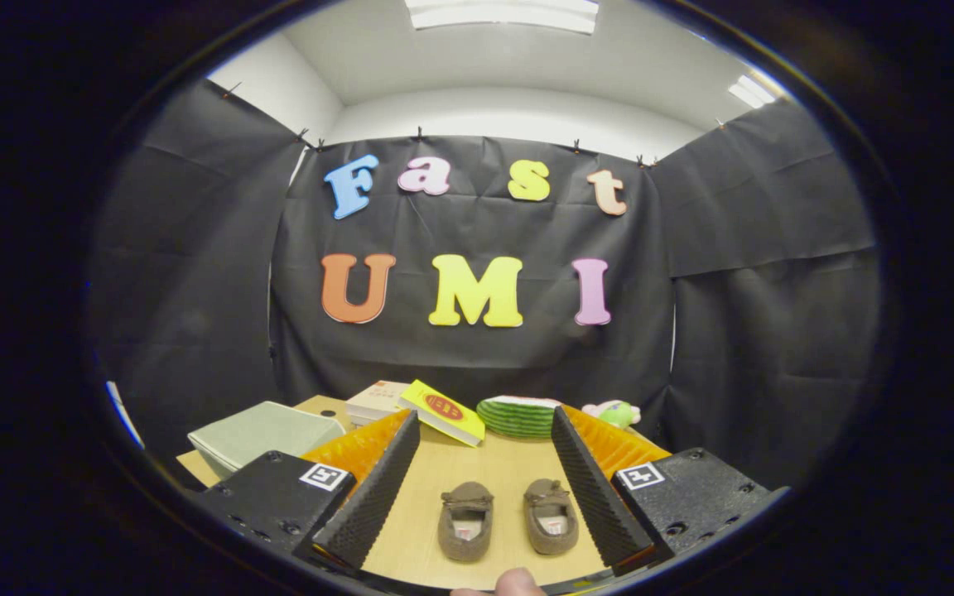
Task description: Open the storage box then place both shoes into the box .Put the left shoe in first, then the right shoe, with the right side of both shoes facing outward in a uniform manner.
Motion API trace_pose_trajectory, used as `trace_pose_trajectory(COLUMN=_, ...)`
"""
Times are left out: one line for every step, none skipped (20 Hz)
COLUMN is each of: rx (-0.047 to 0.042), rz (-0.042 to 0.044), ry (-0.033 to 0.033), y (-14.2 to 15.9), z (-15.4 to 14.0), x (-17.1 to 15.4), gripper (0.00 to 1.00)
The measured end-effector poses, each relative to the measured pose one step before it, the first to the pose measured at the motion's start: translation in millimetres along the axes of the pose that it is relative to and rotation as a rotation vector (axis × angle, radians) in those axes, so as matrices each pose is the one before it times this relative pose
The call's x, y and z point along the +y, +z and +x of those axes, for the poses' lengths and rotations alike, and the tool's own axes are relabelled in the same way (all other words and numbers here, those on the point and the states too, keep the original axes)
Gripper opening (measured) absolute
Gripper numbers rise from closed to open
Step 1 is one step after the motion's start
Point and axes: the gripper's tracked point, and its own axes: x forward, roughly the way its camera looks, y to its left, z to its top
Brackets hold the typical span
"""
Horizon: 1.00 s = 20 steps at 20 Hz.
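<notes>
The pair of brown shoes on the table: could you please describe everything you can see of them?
The brown shoes are two small slip-on moccasins of what looks like soft suede, each with a little bow across the front and a pale lining inside. They stand upright, side by side, slightly apart, on the wooden table. They lie between the spread fingers of the open gripper, touching neither.

The wooden table (477, 472) carries two brown shoes (508, 517), books (415, 407), a pale-green box (262, 434).
</notes>
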Motion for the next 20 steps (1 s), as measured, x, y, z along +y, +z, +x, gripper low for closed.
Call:
trace_pose_trajectory(rx=-0.00142, rz=-0.00290, ry=0.00287, y=-0.88, z=0.01, x=1.71, gripper=1.00)
trace_pose_trajectory(rx=0.00142, rz=-0.00527, ry=0.00337, y=-0.25, z=-0.11, x=1.83, gripper=1.00)
trace_pose_trajectory(rx=0.00030, rz=-0.00366, ry=0.00373, y=-0.70, z=1.18, x=1.41, gripper=1.00)
trace_pose_trajectory(rx=0.00146, rz=-0.00066, ry=0.00427, y=0.59, z=1.14, x=1.41, gripper=1.00)
trace_pose_trajectory(rx=0.00267, rz=0.00095, ry=0.00575, y=-1.79, z=0.66, x=1.54, gripper=1.00)
trace_pose_trajectory(rx=-0.00393, rz=0.00506, ry=0.00562, y=0.26, z=1.16, x=1.68, gripper=1.00)
trace_pose_trajectory(rx=-0.00080, rz=0.00716, ry=0.00194, y=-0.68, z=2.13, x=-0.19, gripper=1.00)
trace_pose_trajectory(rx=0.00078, rz=0.00721, ry=0.00669, y=-1.65, z=2.54, x=1.65, gripper=1.00)
trace_pose_trajectory(rx=0.00414, rz=0.00312, ry=0.00875, y=-2.88, z=2.30, x=2.84, gripper=1.00)
trace_pose_trajectory(rx=0.00797, rz=-0.00111, ry=0.01163, y=-1.67, z=3.31, x=2.86, gripper=1.00)
trace_pose_trajectory(rx=0.00612, rz=-0.00134, ry=0.01771, y=-1.77, z=3.32, x=4.52, gripper=1.00)
trace_pose_trajectory(rx=0.00729, rz=-0.00148, ry=0.01873, y=-0.82, z=3.18, x=4.63, gripper=1.00)
trace_pose_trajectory(rx=0.00412, rz=-0.00117, ry=0.02181, y=-1.42, z=4.38, x=4.77, gripper=1.00)
trace_pose_trajectory(rx=0.00137, rz=0.00249, ry=0.02772, y=-0.06, z=4.22, x=7.05, gripper=1.00)
trace_pose_trajectory(rx=0.00727, rz=0.00661, ry=0.03223, y=-3.36, z=4.66, x=9.00, gripper=1.00)
trace_pose_trajectory(rx=0.01039, rz=0.00825, ry=0.04048, y=-4.09, z=5.55, x=9.73, gripper=1.00)
trace_pose_trajectory(rx=0.01503, rz=0.00585, ry=0.04621, y=-4.90, z=7.37, x=11.02, gripper=1.00)
trace_pose_trajectory(rx=0.00874, rz=0.00595, ry=0.04488, y=-4.19, z=6.62, x=9.27, gripper=1.00)
trace_pose_trajectory(rx=0.00139, rz=0.01445, ry=0.04216, y=-2.20, z=7.01, x=8.59, gripper=1.00)
trace_pose_trajectory(rx=0.00144, rz=0.02144, ry=0.04182, y=-3.42, z=8.02, x=7.86, gripper=1.00)
